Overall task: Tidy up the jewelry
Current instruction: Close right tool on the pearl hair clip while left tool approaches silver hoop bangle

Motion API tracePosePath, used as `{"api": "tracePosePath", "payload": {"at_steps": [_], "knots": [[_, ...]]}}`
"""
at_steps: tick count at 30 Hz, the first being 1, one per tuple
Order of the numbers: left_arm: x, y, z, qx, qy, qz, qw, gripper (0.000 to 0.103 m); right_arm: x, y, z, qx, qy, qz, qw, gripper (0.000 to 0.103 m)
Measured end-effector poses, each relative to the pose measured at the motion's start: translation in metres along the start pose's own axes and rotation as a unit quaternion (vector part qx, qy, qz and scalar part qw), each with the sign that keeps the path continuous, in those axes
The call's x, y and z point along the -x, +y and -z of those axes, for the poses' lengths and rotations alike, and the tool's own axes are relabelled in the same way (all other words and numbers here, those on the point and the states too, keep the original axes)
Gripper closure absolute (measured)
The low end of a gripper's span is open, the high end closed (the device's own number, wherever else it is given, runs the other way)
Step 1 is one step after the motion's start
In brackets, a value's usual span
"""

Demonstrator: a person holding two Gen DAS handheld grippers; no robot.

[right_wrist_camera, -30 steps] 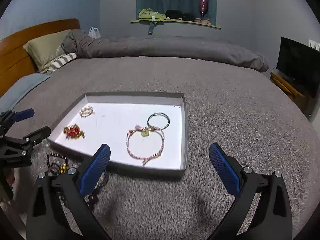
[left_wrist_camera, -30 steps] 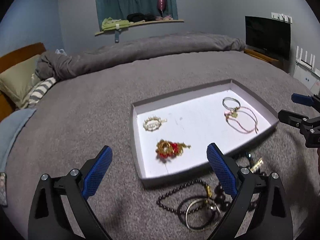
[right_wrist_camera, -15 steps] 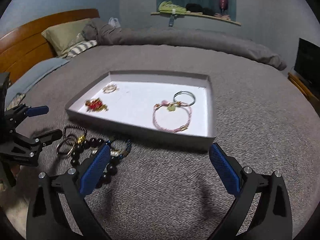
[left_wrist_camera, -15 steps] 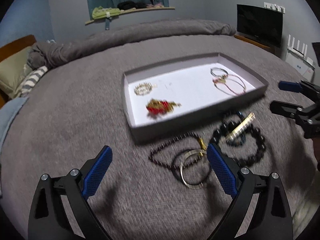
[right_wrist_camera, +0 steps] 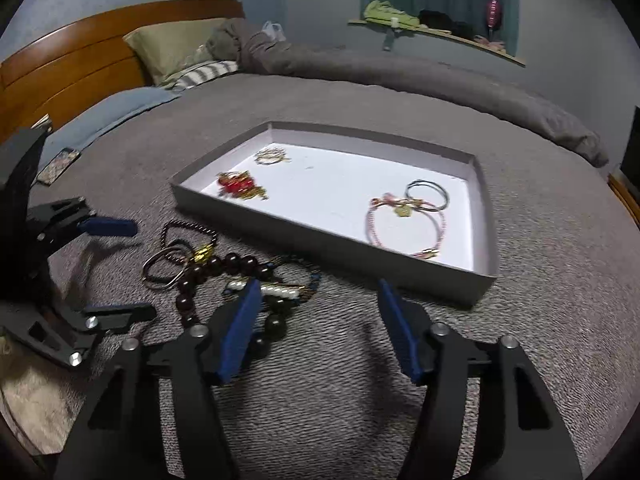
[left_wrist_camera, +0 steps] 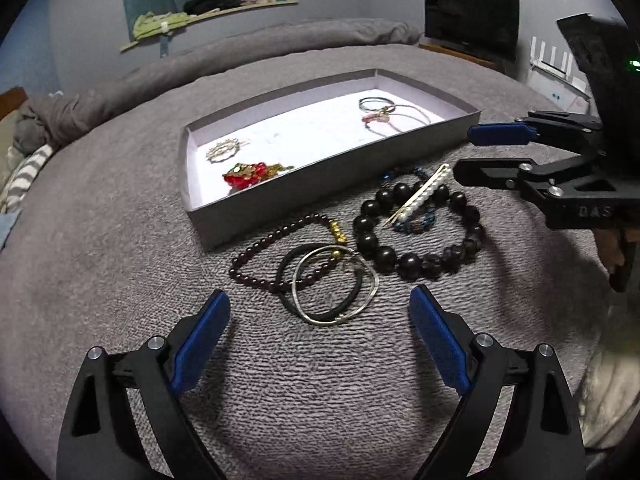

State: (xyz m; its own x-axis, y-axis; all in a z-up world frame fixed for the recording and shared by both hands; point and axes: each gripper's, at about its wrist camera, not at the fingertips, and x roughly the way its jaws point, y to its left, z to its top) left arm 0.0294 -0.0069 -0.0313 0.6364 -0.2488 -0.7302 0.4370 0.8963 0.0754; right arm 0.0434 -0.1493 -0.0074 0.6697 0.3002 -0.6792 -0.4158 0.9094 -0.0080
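Note:
A grey tray point(left_wrist_camera: 256, 222) point(right_wrist_camera: 332, 244) with a white floor sits on the bed. It holds a red-gold brooch point(left_wrist_camera: 246, 172), a gold piece point(left_wrist_camera: 222, 151), a metal ring point(right_wrist_camera: 427, 194) and a pink cord bracelet point(right_wrist_camera: 404, 226). Loose jewelry lies in front of it: a large black bead bracelet point(left_wrist_camera: 416, 236), a pearl hair clip point(left_wrist_camera: 420, 199), a dark red bead strand point(left_wrist_camera: 276, 244) and a silver bangle point(left_wrist_camera: 334, 290) over a black band. My left gripper point(left_wrist_camera: 320, 322) is open, just short of the bangle. My right gripper point(right_wrist_camera: 320, 320) is open, its left finger over the pearl clip point(right_wrist_camera: 280, 290).
The grey bedspread point(left_wrist_camera: 100, 240) stretches all round. Pillows point(right_wrist_camera: 176, 46) and a wooden headboard point(right_wrist_camera: 72, 72) lie beyond the tray. A TV point(left_wrist_camera: 472, 20) stands past the bed's edge. A small patterned flat object point(right_wrist_camera: 58, 164) lies on the bedspread by the blue sheet.
Both grippers have dropped lower and drawn back from the tray toward the loose jewelry, which now fills the foreground. The right gripper's jaws have narrowed. Nothing has been picked up.

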Motion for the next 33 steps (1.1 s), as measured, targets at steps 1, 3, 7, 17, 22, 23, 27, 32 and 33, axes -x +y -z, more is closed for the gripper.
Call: {"api": "tracePosePath", "payload": {"at_steps": [1,3,7,17,22,23,27,32,33], "knots": [[-0.001,0.001,0.0,0.003,0.002,0.001,1.0,0.015,-0.001,0.002,0.0,0.002,0.001,-0.005,1.0,0.049],[-0.003,0.004,-0.001,0.01,0.002,0.01,0.9999,0.02,-0.003,0.005,0.001,0.006,0.002,-0.012,1.0,0.054],[-0.004,0.001,-0.001,0.004,0.001,0.01,0.9999,0.026,-0.009,0.009,0.002,0.011,0.004,-0.019,1.0,0.056],[-0.009,0.0,0.0,0.001,0.006,0.022,0.9997,0.035,-0.019,0.007,0.001,-0.001,0.017,-0.034,0.999,0.068],[-0.01,0.0,0.001,0.001,0.009,0.025,0.9997,0.036,-0.023,0.009,0.001,-0.005,0.022,-0.04,0.999,0.07],[-0.01,0.0,0.001,0.001,0.009,0.025,0.9997,0.036,-0.024,0.009,0.001,-0.005,0.023,-0.039,0.999,0.076],[-0.011,0.0,0.0,0.002,0.009,0.025,0.9996,0.037,-0.021,0.008,0.0,-0.008,0.02,-0.043,0.999,0.083],[-0.01,0.0,0.001,0.002,0.009,0.026,0.9996,0.038,-0.016,0.009,-0.001,-0.008,0.015,-0.049,0.999,0.088],[-0.01,0.0,0.001,0.002,0.008,0.026,0.9996,0.039,-0.015,0.009,-0.001,-0.009,0.013,-0.054,0.998,0.091]]}}
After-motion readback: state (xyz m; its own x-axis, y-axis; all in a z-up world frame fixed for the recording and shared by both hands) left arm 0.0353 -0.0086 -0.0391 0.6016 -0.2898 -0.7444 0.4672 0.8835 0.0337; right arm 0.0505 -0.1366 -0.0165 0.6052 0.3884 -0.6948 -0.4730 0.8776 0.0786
